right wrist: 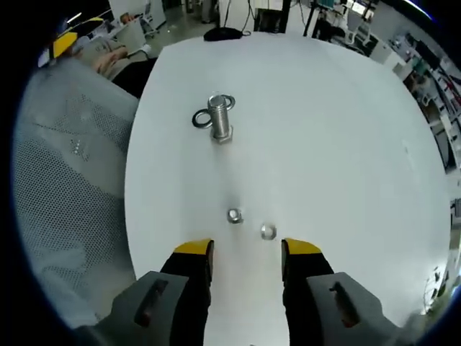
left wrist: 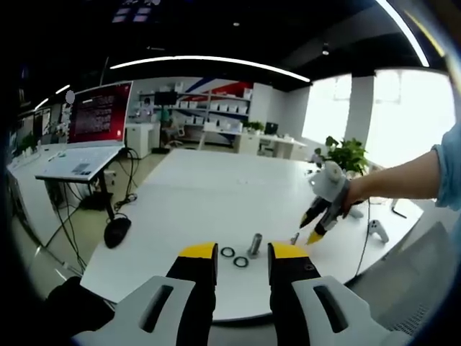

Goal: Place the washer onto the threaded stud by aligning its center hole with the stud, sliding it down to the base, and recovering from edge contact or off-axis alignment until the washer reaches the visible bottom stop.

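Observation:
A short threaded stud (left wrist: 255,244) stands upright on its hex base on the white table (left wrist: 202,187). Two dark washers (left wrist: 227,252) (left wrist: 241,262) lie flat beside it. My left gripper (left wrist: 243,251) is open, hovering near the table's front edge just short of the washers, with nothing between its jaws. My right gripper (left wrist: 311,228), held by a hand, hangs to the right of the stud. In the right gripper view the stud (right wrist: 220,119) has one washer (right wrist: 202,119) at its left and another (right wrist: 226,99) behind it. My right gripper (right wrist: 247,249) is open and empty.
Two small nuts (right wrist: 234,215) (right wrist: 268,231) lie just ahead of the right jaws. A grey mesh chair (right wrist: 65,187) stands against the table edge. A white game controller (left wrist: 378,229) lies at the right, and a laptop desk (left wrist: 79,162) with cables stands left.

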`<state>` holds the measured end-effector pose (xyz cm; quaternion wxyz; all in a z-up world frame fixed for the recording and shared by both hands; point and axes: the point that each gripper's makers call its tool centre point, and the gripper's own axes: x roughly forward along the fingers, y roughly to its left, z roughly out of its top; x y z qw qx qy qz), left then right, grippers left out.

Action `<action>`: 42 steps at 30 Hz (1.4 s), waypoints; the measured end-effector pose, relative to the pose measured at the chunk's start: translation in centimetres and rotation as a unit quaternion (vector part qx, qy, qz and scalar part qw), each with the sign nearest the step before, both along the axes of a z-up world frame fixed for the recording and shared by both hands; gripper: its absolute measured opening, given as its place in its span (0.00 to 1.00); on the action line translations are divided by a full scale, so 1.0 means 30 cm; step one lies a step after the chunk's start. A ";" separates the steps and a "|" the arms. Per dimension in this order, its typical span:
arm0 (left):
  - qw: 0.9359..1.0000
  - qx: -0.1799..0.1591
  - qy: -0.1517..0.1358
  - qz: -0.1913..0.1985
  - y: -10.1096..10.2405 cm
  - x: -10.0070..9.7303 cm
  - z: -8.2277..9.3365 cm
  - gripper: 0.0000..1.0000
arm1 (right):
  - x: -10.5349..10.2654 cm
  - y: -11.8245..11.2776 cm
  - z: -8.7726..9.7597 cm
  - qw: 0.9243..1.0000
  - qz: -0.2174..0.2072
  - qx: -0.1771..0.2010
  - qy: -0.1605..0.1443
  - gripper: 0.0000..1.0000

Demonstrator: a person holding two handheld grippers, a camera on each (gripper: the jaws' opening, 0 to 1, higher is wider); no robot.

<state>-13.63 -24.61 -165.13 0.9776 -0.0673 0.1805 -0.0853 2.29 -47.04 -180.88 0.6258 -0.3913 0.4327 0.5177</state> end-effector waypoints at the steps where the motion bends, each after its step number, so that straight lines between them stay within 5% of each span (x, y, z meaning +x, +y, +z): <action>1: 1.000 0.000 -0.001 0.000 0.000 0.000 0.001 0.25 | -0.004 -0.010 0.003 1.000 -0.001 -0.001 -0.001 0.38; 14: 1.000 0.000 -0.002 -0.004 -0.003 -0.002 0.001 0.25 | -0.027 -0.094 0.041 1.000 0.012 0.006 0.009 0.31; 24: 1.000 0.002 -0.001 -0.001 -0.001 -0.005 0.000 0.27 | 0.015 -0.132 -0.018 0.999 0.020 -0.029 0.021 0.30; 42: 1.000 -0.001 -0.005 0.009 0.008 0.001 0.004 0.27 | 0.090 -0.019 -0.127 0.995 0.089 -0.037 0.030 0.25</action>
